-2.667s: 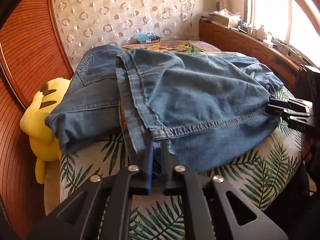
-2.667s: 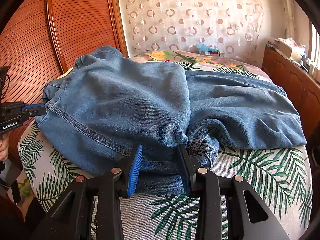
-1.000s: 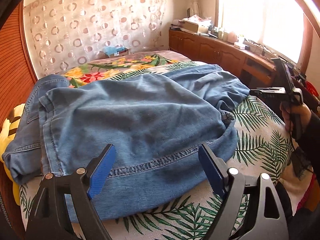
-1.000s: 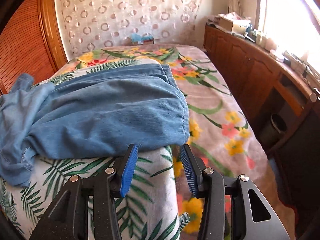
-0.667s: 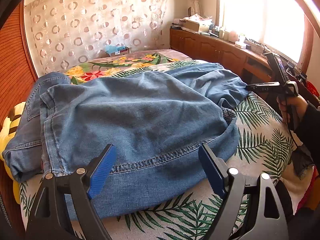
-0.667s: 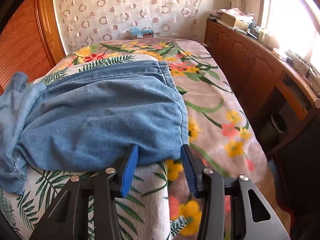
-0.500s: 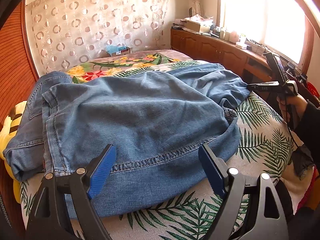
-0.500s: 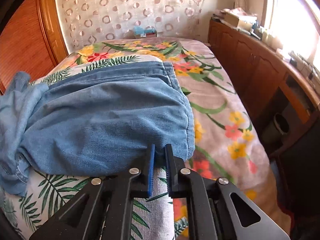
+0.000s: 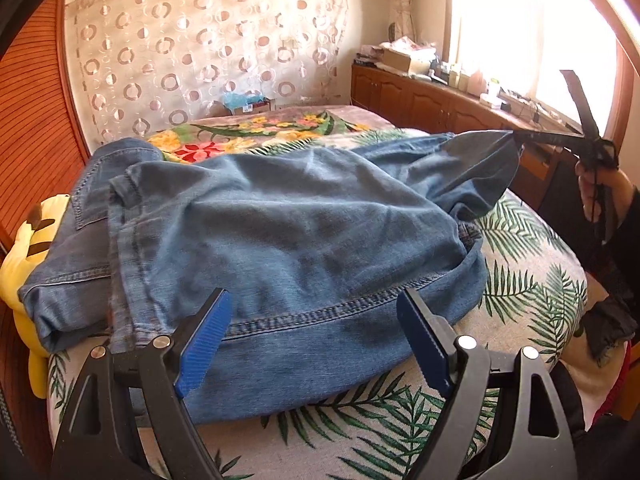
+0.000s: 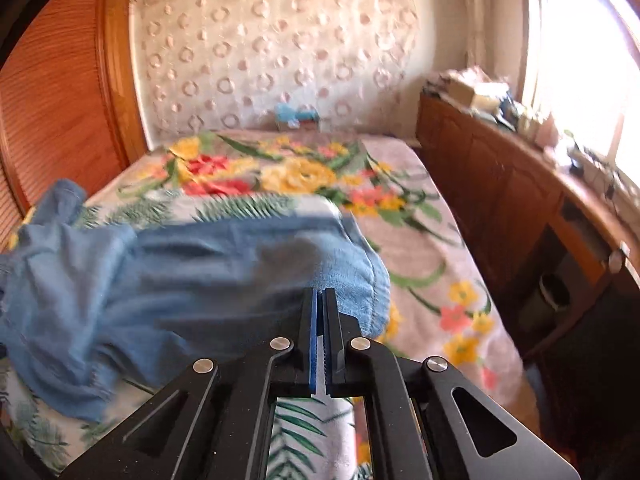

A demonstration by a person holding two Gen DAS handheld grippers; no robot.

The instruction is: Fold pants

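Observation:
Blue denim pants (image 9: pixel 288 232) lie folded in a heap across a leaf-print cushion (image 9: pixel 532 284) on the bed. My left gripper (image 9: pixel 312 332) stands open at the near hem, its blue pads on either side of the cloth and apart from it. In the right wrist view my right gripper (image 10: pixel 320 300) is shut on the edge of the pants (image 10: pixel 168 280) and holds that corner lifted off the bed. The left wrist view also shows that right gripper (image 9: pixel 520 136), held by a hand, with the denim corner raised at the right.
A yellow plush toy (image 9: pixel 24 248) sits at the bed's left edge against a ribbed wooden panel (image 9: pixel 36 104). A floral blanket (image 10: pixel 416 216) covers the far bed. A wooden cabinet (image 10: pixel 520 200) with clutter runs along the right under a bright window.
My right gripper closed on the pants' edge and rose, lifting that corner off the bed. The left gripper stayed open at the near hem.

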